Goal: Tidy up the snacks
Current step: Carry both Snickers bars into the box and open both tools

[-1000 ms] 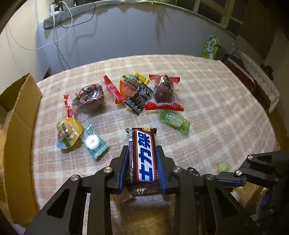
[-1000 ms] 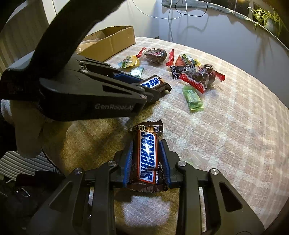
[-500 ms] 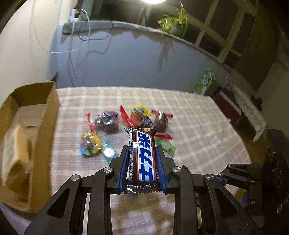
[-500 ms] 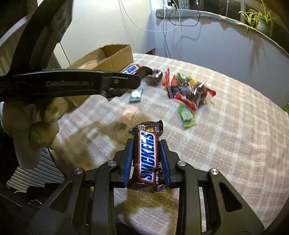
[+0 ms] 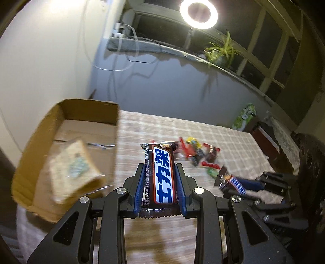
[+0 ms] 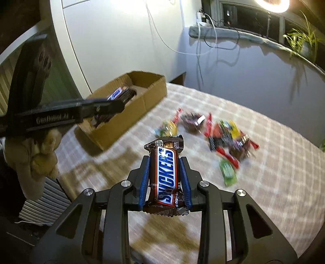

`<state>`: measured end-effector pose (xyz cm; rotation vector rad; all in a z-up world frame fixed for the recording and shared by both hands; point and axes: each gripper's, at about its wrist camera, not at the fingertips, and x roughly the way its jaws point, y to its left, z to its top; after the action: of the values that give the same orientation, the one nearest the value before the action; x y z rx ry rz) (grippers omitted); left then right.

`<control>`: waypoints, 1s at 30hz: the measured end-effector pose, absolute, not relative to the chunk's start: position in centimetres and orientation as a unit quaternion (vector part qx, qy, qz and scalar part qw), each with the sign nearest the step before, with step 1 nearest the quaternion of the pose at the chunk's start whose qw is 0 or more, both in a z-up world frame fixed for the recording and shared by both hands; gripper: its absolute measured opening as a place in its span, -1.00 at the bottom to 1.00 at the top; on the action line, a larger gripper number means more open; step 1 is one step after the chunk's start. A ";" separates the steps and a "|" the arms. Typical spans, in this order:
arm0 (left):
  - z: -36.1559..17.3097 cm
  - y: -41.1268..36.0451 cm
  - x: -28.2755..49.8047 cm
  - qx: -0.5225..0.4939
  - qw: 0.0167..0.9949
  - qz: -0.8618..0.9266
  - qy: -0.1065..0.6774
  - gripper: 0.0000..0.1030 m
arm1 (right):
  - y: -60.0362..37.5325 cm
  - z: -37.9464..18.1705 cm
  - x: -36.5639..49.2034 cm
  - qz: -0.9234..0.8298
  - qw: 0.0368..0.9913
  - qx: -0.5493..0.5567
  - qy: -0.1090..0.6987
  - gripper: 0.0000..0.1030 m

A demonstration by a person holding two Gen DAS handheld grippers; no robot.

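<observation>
My left gripper [image 5: 160, 170] is shut on a brown Snickers bar with a Chinese label [image 5: 163, 176], held in the air near the open cardboard box [image 5: 67, 142]. From the right wrist view this gripper [image 6: 109, 106] sits over the box [image 6: 130, 113]. My right gripper [image 6: 165, 162] is shut on a second Snickers bar [image 6: 166, 176], held above the checked tablecloth [image 6: 264, 182]. It also shows in the left wrist view [image 5: 233, 180]. A pile of loose wrapped snacks [image 6: 221, 138] lies on the cloth beyond.
A pale wrapped packet [image 5: 75, 168] lies in the box. A green candy [image 6: 227, 172] lies nearest my right gripper. A windowsill with cables [image 6: 213, 34] and a plant [image 5: 221, 50] runs behind the table. A ring light [image 5: 199, 14] glares above.
Both grippers have risen and swung left with their bars. The left one has moved from above the cloth to over the box. The snack pile has stayed put.
</observation>
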<state>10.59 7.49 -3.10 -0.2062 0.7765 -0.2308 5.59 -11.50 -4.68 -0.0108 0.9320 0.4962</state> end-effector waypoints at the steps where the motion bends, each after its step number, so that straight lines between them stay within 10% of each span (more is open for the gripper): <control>1: -3.1 8.3 10.4 -0.101 0.915 -0.105 0.375 -0.48 | -10.9 -4.4 6.0 0.240 0.864 -0.006 0.442 -0.42; 30: -4.9 18.7 9.1 -0.101 0.924 0.018 0.369 -0.48 | 3.7 -4.7 18.6 0.299 0.849 -0.035 0.435 -0.42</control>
<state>9.06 18.66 -4.89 -0.2070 0.7575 0.0365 18.64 3.73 -4.74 -0.0740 0.9173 0.6293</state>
